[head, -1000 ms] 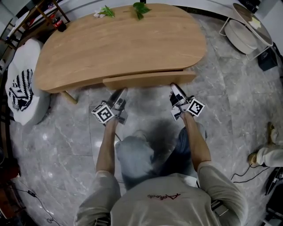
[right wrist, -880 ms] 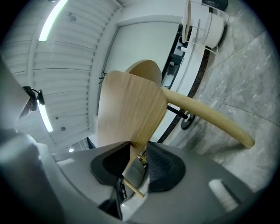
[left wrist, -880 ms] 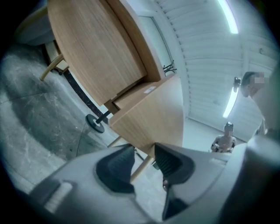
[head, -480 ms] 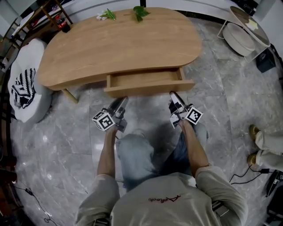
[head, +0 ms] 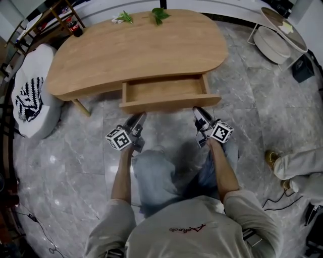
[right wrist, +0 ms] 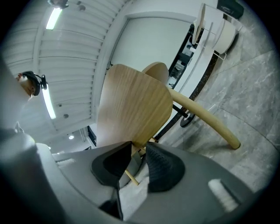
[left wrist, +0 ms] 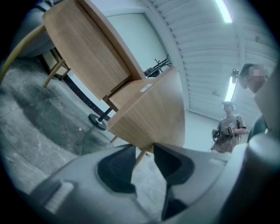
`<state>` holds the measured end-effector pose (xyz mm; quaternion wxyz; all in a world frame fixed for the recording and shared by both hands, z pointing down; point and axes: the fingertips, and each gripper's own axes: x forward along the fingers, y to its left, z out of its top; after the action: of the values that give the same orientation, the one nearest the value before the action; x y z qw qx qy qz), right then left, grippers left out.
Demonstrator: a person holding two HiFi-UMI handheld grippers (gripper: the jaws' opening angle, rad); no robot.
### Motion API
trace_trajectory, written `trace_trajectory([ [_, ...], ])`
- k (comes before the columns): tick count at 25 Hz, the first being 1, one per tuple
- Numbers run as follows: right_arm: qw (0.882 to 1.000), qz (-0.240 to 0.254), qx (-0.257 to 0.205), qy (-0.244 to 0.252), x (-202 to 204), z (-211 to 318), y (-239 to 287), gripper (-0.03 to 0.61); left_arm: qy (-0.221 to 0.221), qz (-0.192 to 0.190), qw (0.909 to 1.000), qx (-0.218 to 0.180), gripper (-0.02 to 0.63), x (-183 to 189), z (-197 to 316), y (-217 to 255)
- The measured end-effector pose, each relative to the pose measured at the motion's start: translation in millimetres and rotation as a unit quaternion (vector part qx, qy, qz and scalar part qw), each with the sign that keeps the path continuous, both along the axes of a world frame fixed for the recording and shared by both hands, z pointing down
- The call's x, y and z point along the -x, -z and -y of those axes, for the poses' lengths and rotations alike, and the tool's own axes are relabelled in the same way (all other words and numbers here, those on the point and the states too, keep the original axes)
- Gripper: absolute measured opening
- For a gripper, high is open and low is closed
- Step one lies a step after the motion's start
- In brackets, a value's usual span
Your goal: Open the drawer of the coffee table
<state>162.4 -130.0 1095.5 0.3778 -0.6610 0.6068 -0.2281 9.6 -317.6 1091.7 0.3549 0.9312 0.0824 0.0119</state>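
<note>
The oval wooden coffee table [head: 141,50] stands in front of me, its drawer [head: 164,89] pulled out and empty. The drawer front [head: 169,103] faces me. My left gripper [head: 140,117] meets its lower edge left of centre, and my right gripper [head: 197,111] meets it right of centre. In the left gripper view the bottom edge of the drawer front [left wrist: 148,113] sits between the pads of the left gripper [left wrist: 146,151]. In the right gripper view the drawer front [right wrist: 131,105] is wedged in the right gripper [right wrist: 139,151], whose jaws are closing on it.
A white pouf with a black-patterned cushion [head: 30,95] stands left of the table. A white rack [head: 280,35] is at the far right. Someone's legs and shoes [head: 292,166] are on the floor at the right. Leafy sprigs [head: 159,12] lie on the table's far edge.
The drawer has slid out of the table toward me, from nearly shut to well open. Both grippers have drawn back with its front panel.
</note>
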Motion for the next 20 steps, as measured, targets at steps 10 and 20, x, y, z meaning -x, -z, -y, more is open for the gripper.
trace_trajectory([
  [10, 0.971, -0.149, 0.186, -0.026, 2.0, 4.5, -32.6, 0.109, -0.001, 0.081, 0.9827, -0.167, 0.037, 7.7, -10.4, -20.4],
  [20, 0.897, -0.317, 0.307, 0.018, 27.7, 38.6, -52.9, 0.005, -0.019, 0.136, 0.9509, -0.278, 0.002, -4.6, -11.5, -41.8],
])
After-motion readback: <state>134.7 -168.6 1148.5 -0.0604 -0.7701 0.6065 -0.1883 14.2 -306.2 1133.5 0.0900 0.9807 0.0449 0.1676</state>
